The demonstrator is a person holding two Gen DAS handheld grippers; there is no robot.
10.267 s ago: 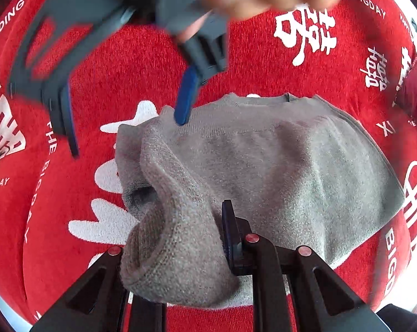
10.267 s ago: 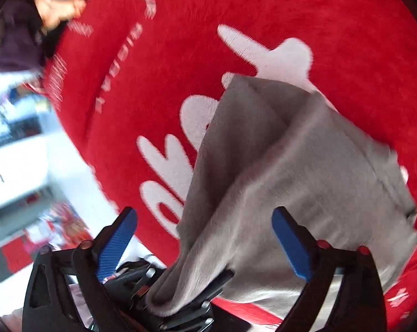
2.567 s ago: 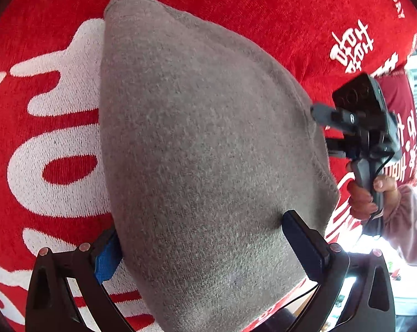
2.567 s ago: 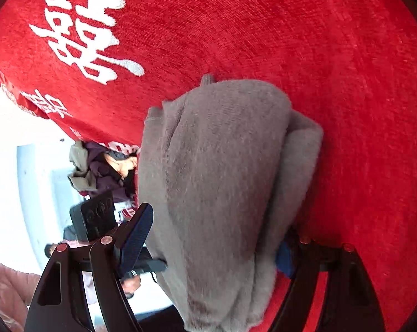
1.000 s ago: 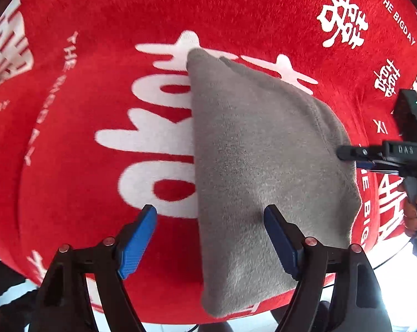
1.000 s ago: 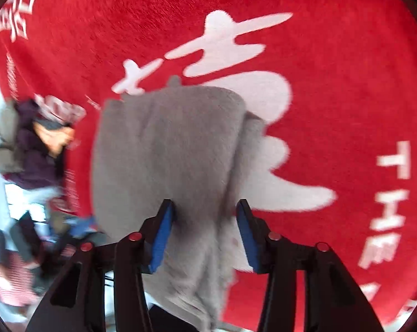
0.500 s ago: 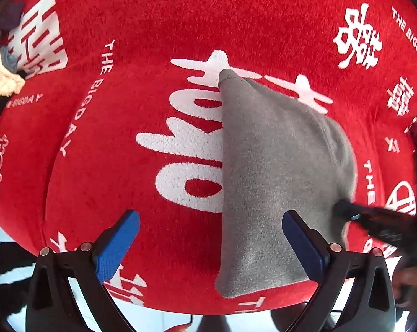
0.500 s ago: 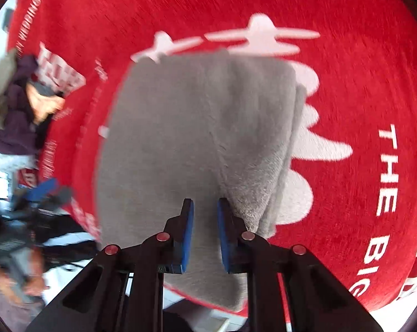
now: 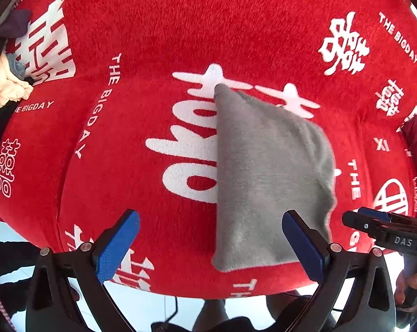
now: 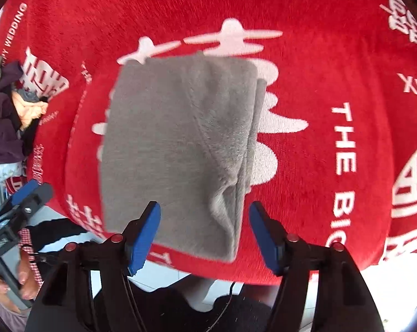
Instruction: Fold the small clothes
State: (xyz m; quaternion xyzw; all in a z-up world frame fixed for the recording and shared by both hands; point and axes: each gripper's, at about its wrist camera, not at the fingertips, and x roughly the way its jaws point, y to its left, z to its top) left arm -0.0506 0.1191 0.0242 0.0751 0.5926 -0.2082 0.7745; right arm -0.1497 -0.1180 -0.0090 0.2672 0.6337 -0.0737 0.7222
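grey knit sweater sits folded on the red worktop, soft and floppy, so grab its thick folded edge; left gripper wide open and empty, right gripper opening, pads clear of it

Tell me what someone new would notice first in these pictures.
First the bright red cloth with big white lettering, filling both views. In its middle lies a folded grey sweater, flat, held by neither tool. The left gripper is open above the cloth; the right gripper is opening above the sweater's near edge. A pile of clothes sits at the left edge.
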